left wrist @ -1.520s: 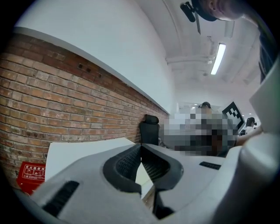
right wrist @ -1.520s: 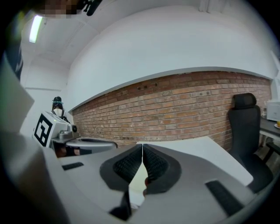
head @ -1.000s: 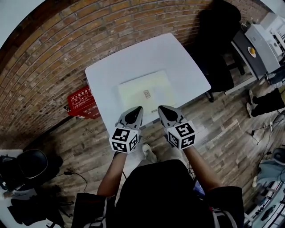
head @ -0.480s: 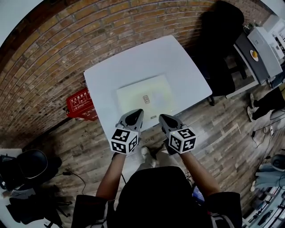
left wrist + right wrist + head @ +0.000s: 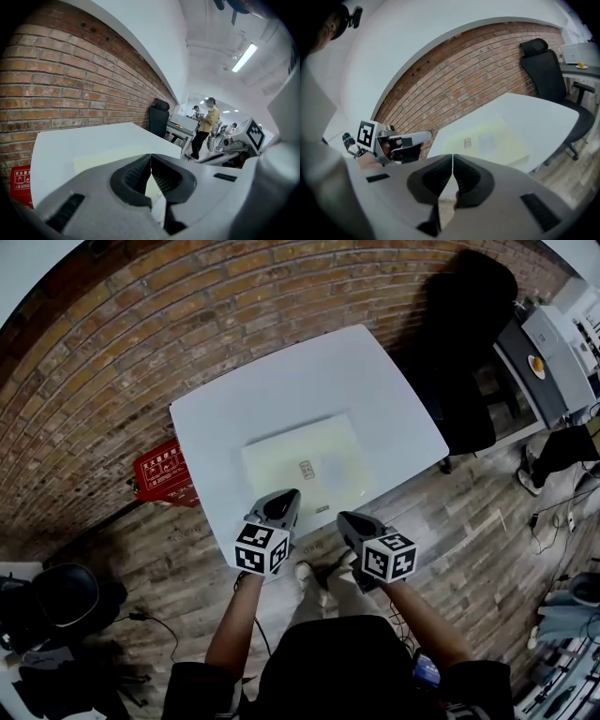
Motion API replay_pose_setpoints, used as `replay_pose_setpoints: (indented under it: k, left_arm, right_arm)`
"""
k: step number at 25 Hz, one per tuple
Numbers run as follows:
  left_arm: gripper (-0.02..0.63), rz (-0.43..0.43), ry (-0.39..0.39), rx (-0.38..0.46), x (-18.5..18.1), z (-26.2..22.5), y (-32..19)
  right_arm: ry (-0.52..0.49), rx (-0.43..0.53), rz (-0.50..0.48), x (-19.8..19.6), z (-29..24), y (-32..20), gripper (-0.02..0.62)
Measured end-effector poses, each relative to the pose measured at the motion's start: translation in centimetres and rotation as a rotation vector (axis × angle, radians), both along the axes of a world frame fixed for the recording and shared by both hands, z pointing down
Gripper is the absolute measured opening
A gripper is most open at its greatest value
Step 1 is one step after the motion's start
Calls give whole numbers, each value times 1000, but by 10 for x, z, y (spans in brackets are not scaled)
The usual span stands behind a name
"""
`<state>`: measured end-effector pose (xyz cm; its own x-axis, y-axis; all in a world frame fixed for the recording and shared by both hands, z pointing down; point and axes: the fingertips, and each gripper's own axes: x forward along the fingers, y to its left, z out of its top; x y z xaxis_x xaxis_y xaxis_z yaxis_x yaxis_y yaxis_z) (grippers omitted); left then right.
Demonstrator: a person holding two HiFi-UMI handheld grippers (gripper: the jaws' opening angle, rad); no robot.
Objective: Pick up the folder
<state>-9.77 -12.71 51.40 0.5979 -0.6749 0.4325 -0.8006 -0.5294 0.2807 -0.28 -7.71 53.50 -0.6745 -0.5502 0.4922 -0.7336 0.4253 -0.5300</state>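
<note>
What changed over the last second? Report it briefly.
The left hand-held gripper and right hand-held gripper both drew back toward the person, away from the pale yellow flat folder. Nothing was grasped or released; both stayed shut and empty. The folder stayed flat on the white square table.

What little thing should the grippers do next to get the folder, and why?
Probably open the jaws first. The left gripper and right gripper are both shut and empty, near the front edge of the table, while the pale yellow folder lies flat there, untouched.
</note>
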Motion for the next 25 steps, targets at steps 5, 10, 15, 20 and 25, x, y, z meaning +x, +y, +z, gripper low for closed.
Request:
replay_pose_setpoints:
  k: [5, 10, 15, 20, 25]
  left_arm:
    - [20, 94, -54, -31, 7, 28, -1]
    - [20, 190, -107, -50, 19, 49, -3]
    - [20, 218, -119, -48, 21, 59, -16]
    - [21, 233, -132, -48, 18, 69, -33]
    - [91, 240, -156, -57, 19, 79, -55]
  right_arm:
    - [-41, -64, -3, -3, 20, 8, 29]
    - [-73, -123, -19, -7, 39, 20, 31]
    - [-101, -175, -20, -8, 56, 22, 31]
    - [-127, -216, -25, -11, 68, 24, 31]
    - [-130, -244, -28, -14, 75, 26, 32]
